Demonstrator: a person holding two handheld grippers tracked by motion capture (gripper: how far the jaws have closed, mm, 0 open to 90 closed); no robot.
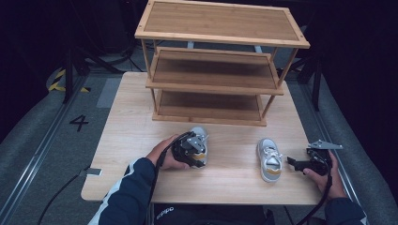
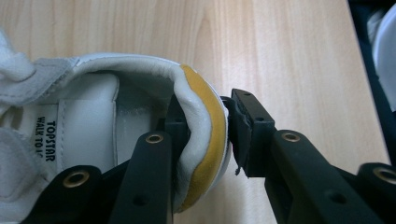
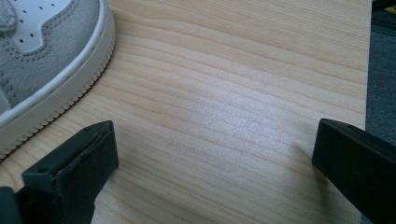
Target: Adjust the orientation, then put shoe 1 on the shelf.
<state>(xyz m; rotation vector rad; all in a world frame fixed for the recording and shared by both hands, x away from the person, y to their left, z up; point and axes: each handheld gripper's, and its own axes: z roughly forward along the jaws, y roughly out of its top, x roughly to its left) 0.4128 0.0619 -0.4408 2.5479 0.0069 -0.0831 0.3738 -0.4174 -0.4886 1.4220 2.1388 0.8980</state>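
Two small white and grey sneakers with yellow heels lie on the wooden table [image 1: 136,140]. The left shoe [image 1: 200,133] lies in front of the rack, and my left gripper [image 1: 192,150] is shut on its heel. In the left gripper view one jaw sits inside the shoe [image 2: 88,116] and the other outside, and the left gripper [image 2: 208,116] pinches the yellow heel collar [image 2: 212,144]. The right shoe [image 1: 269,159] rests toe away from me. My right gripper [image 1: 296,163] is just to its right, open, with bare wood between its jaws. The right gripper view shows the gripper [image 3: 212,140] low over the table and the shoe's grey toe [image 3: 37,60] at upper left.
A three-tier bamboo shoe rack [image 1: 213,70] stands at the back of the table, its shelves bare. The table's right edge [image 3: 366,93] is close beside the right gripper. Dark floor with rails surrounds the table.
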